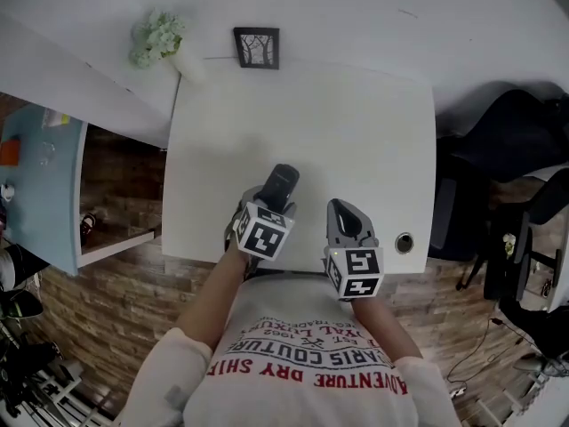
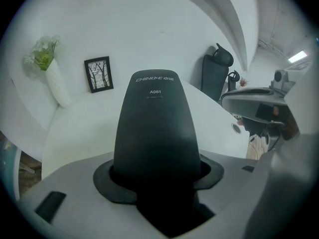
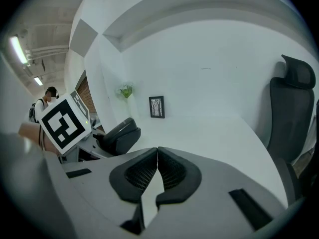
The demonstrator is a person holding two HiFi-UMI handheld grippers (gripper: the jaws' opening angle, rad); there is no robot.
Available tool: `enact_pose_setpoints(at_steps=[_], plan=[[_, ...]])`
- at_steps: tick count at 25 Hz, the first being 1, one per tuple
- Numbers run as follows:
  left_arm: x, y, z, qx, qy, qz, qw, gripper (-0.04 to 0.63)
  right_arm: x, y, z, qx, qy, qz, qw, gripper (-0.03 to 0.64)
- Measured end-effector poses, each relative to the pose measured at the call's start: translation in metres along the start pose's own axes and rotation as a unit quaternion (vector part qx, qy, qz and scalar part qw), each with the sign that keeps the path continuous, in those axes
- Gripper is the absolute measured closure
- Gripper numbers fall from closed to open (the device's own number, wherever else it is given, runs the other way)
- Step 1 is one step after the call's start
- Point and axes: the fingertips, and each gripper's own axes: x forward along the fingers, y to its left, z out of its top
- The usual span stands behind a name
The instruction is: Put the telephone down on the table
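A black telephone handset sticks out between the jaws of my left gripper, which is shut on it. From the head view the telephone points away from me over the near part of the white table; whether it touches the top I cannot tell. The right gripper view catches the telephone at its left, beside the left gripper's marker cube. My right gripper hovers at the table's front edge, jaws closed together and holding nothing, its pads meeting in front of the camera.
A small framed picture and a white vase of pale green flowers stand at the table's far edge. A round cable hole sits near the front right corner. A black office chair is at the right, a blue shelf at the left.
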Motion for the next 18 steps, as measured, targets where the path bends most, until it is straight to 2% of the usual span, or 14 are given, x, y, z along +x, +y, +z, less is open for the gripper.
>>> enact_pose_setpoints(at_steps=[7,12,18], plan=[[0.032,0.011,-0.005,0.008,0.050,0.008,0.9987,0.311,0.013,-0.002,-0.011,-0.005,0.021,-0.011,1.000,0.592],[0.054,0.009,-0.021,0.012,0.091,-0.004,0.9957,0.311,0.019,-0.009,-0.014,0.003,0.029,-0.016,0.999,0.592],[0.064,0.010,-0.030,0.021,0.101,0.006,0.9946,0.311,0.025,-0.019,-0.009,0.002,0.026,-0.019,0.999,0.592]])
